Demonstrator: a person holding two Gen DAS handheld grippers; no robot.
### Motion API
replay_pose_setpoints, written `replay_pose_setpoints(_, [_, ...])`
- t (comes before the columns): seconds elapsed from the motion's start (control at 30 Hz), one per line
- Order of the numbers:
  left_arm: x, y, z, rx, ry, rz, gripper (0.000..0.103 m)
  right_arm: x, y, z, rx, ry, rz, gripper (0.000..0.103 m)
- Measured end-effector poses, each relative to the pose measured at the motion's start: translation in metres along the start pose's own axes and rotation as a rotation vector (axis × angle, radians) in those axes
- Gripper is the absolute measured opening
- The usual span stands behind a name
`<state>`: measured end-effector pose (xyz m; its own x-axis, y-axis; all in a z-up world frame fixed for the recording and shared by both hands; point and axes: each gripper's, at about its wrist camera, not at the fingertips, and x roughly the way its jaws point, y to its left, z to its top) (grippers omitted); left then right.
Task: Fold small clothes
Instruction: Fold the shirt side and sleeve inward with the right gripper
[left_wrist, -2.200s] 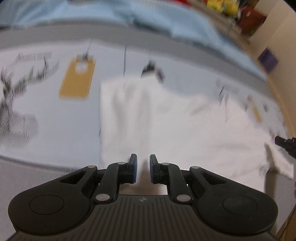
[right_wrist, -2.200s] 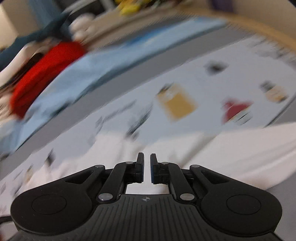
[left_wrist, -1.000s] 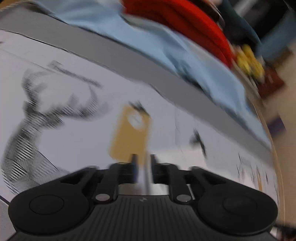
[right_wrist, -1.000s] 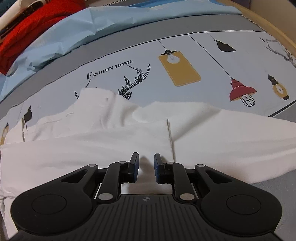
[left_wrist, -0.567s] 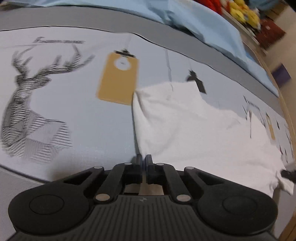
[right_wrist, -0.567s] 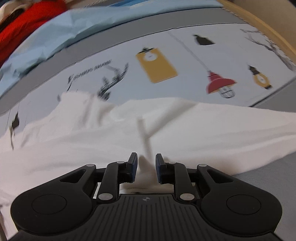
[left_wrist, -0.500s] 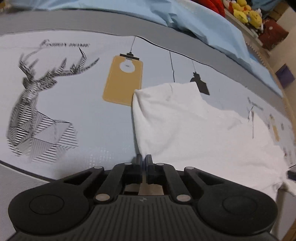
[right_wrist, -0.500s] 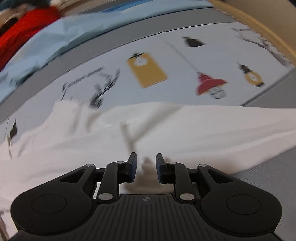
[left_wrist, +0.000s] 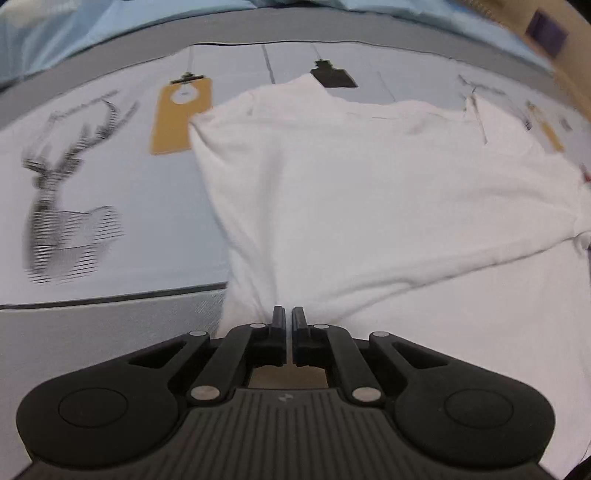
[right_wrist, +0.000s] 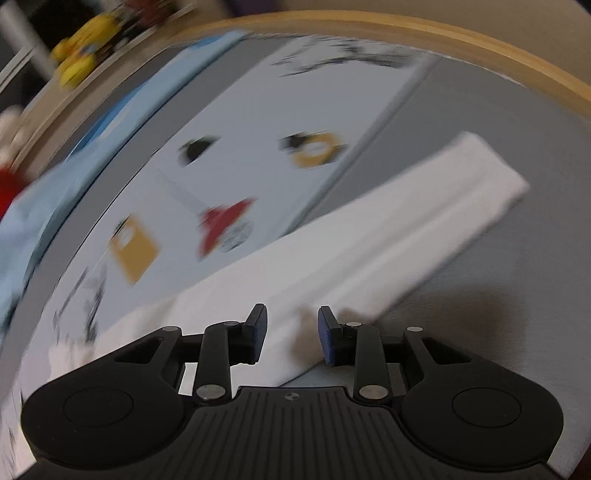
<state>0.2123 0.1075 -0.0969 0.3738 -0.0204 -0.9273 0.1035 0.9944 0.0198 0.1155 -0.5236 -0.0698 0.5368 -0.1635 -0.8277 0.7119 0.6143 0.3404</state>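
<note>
- The left gripper (left_wrist: 288, 317) sits low at the 6 o'clock edge of its own view, pointing toward 12 o'clock.
- Its jaws are drawn nearly together with only a thin slit between them, pinching white cloth (left_wrist: 369, 192) at the tips.
- The right gripper (right_wrist: 292, 328) also points toward 12 o'clock, its view tilted and blurred.
- Its jaws stand well apart; the blue pads (right_wrist: 325, 332) face each other across the gap, nothing clamped between them.

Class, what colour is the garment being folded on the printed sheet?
White: the garment is plain, unpatterned, clearest in the left wrist view.
</note>
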Motion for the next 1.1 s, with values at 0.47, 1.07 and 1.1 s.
replay_pose_setpoints(0.47, [-0.086, -0.036, -0.048, -0.083, -0.219, -0.152, 0.008, 0.025, -0.137, 0.029, 0.512, -0.160, -0.124, 0.039])
replay_pose_setpoints(1.07, [-0.103, 0.007, -0.021, -0.194, -0.306, -0.089, 0.008, -0.055, 0.032, 0.022, -0.013, -0.547, -0.030, 0.005])
replay_pose_setpoints(1.1, [-0.105, 0.016, -0.021, -0.224, -0.306, -0.083, 0.008, -0.070, 0.065, 0.007, -0.095, -0.570, 0.028, 0.005])
